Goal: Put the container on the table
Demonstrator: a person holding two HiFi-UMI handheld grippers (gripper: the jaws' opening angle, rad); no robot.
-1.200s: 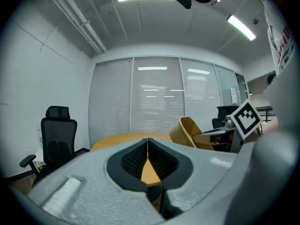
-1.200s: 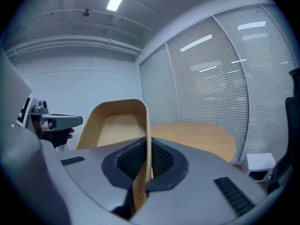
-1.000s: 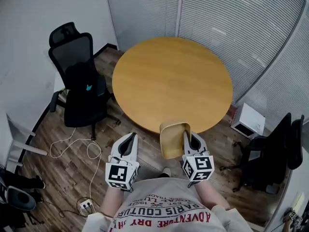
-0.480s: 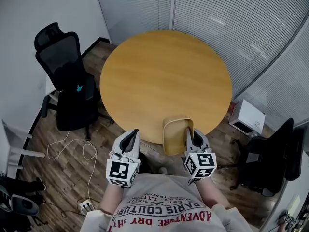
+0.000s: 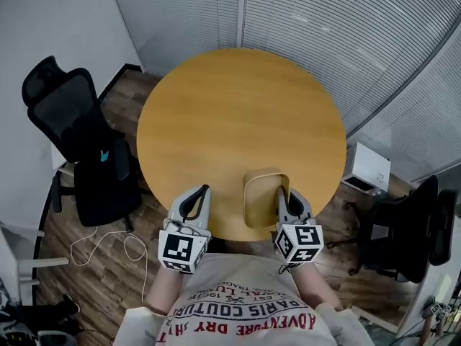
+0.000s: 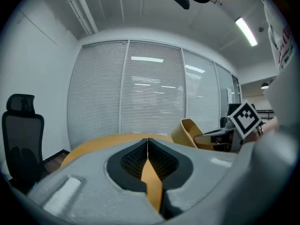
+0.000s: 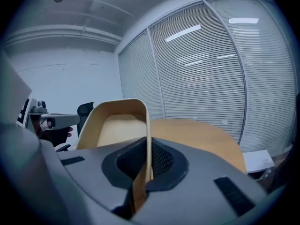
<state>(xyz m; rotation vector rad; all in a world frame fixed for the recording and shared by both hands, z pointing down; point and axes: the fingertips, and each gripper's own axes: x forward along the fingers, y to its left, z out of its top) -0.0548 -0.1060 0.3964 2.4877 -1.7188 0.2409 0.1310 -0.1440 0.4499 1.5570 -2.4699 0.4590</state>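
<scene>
Right gripper view, jaws pinching container (image 7: 117,125) wall

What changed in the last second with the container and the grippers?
Both grippers moved forward: the container, earlier mostly short of the table, now hangs over its near edge. Unchanged: right gripper shut on the container's wall, left gripper shut and empty.

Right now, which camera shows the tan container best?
The head view: it shows nearly the whole container from above, over the table near its edge. The right gripper view shows only its rim and inside, close up. The left gripper view shows it small, off to the side.
</scene>
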